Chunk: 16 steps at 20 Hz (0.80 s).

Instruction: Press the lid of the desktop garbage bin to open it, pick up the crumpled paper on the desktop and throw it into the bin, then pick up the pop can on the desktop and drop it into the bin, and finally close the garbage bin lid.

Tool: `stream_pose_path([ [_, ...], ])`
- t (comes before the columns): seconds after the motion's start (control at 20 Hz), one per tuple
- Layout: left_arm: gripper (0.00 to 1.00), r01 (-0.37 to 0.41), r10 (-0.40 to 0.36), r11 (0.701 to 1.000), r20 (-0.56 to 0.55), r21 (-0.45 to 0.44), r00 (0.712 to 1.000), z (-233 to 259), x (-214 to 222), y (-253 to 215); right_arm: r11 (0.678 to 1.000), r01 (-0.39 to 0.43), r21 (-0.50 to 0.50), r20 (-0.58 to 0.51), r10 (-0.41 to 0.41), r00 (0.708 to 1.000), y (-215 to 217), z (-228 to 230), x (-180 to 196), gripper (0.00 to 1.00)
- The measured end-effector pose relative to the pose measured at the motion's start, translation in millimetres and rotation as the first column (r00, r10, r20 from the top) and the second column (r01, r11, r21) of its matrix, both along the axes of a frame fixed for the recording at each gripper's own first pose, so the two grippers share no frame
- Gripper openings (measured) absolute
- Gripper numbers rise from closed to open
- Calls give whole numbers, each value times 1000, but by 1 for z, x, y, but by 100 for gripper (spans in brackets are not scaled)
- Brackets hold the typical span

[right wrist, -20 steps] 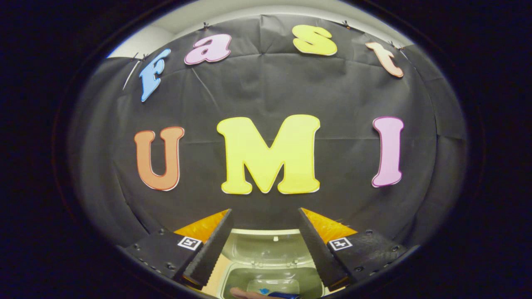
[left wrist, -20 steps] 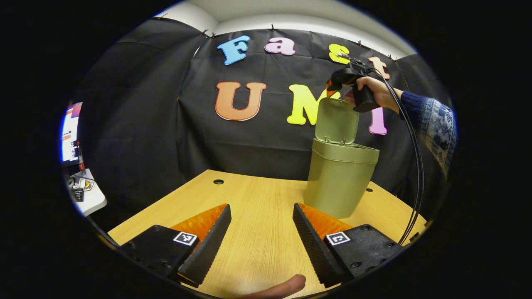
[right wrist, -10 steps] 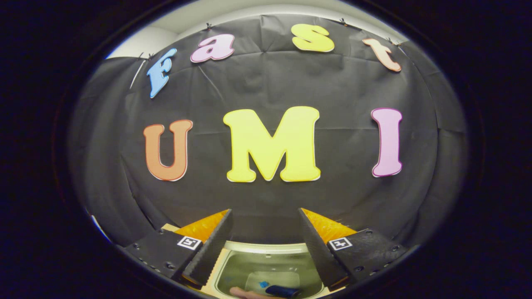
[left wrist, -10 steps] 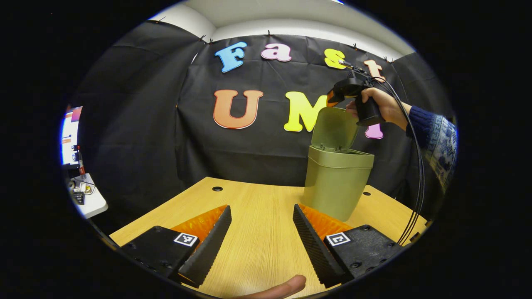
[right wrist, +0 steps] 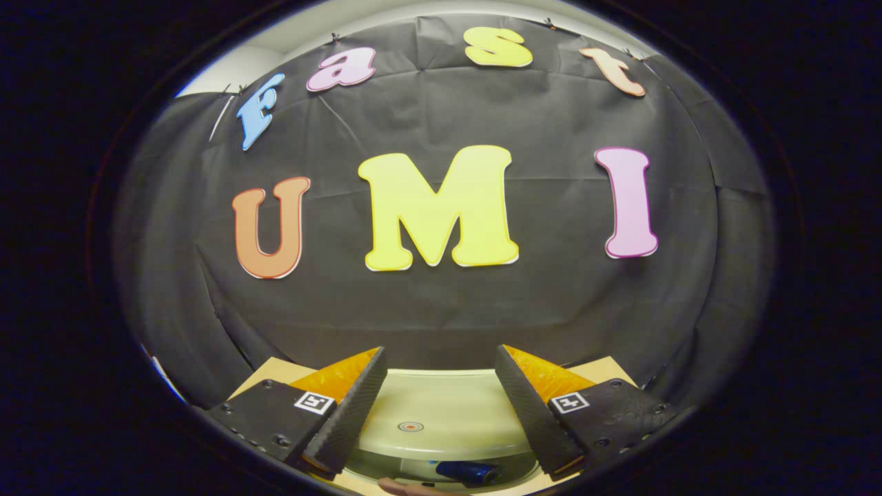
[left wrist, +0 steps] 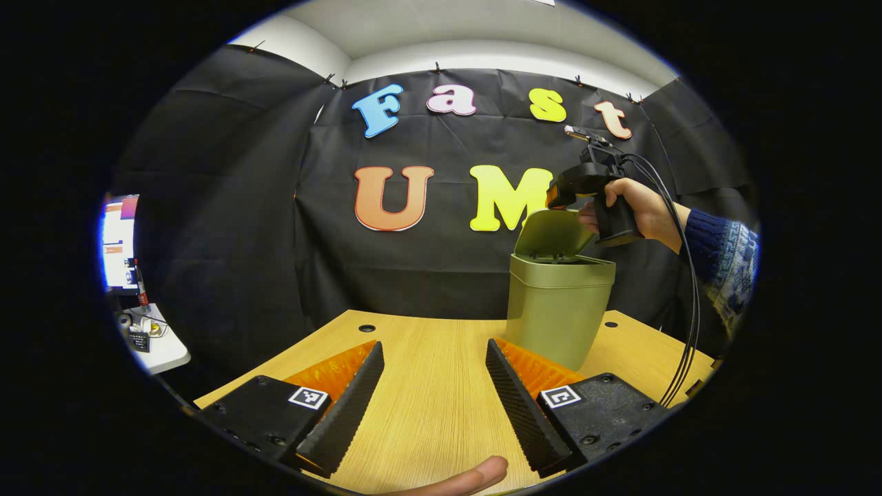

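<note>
Lowered since a second ago, the bin's lid [left wrist: 551,233] now tilts well forward over the opening, where it stood nearly upright before, and the right claw [left wrist: 566,195] has come down with it. One worktop [left wrist: 427,386] of pale wood grain carries the things, with two small round holes near its far edge. One garbage bin [left wrist: 557,313] stands on it toward the right, a smooth olive-green plastic tub with rounded corners that tapers toward its base. Its one lid is a rounded flap hinged at the back; in the right gripper view the lid [right wrist: 441,420] lies just below the claw, with a small red ring mark at its middle. Under the lid's front edge one dark blue cylinder, the pop can [right wrist: 467,472], shows inside the bin. The right claw [right wrist: 441,406], held by a hand [left wrist: 637,210] in a knitted patterned sleeve, has its two ridged fingers spread apart and empty above the lid. The left claw [left wrist: 434,393] hovers low over the bare worktop, its two ribbed fingers likewise parted with nothing between them.
</note>
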<state>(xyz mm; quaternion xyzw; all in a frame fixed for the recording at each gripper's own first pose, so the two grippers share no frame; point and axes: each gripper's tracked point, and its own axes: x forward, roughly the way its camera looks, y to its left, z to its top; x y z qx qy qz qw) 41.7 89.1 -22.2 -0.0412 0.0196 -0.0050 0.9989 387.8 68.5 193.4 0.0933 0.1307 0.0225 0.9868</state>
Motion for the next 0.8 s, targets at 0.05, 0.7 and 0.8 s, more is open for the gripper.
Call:
stream_pose_path([
  [0.05, 96, -4, 4, 1000, -1, -1, 1000, 1, 0, 2, 1000, 3, 10, -16, -2, 1000, -1, -6, -2, 98],
  [0.7, 96, 3, -4, 1000, 54, 18, 999, 19, -13, 0, 996, -17, 88, -100, 26, 995, 12, -68, -24, 94],
  [0.8, 96, 1, -1, 1000, 65, 6, 998, 21, -14, 1, 996, -23, 87, -106, 32, 994, 14, -68, -31, 94],
])
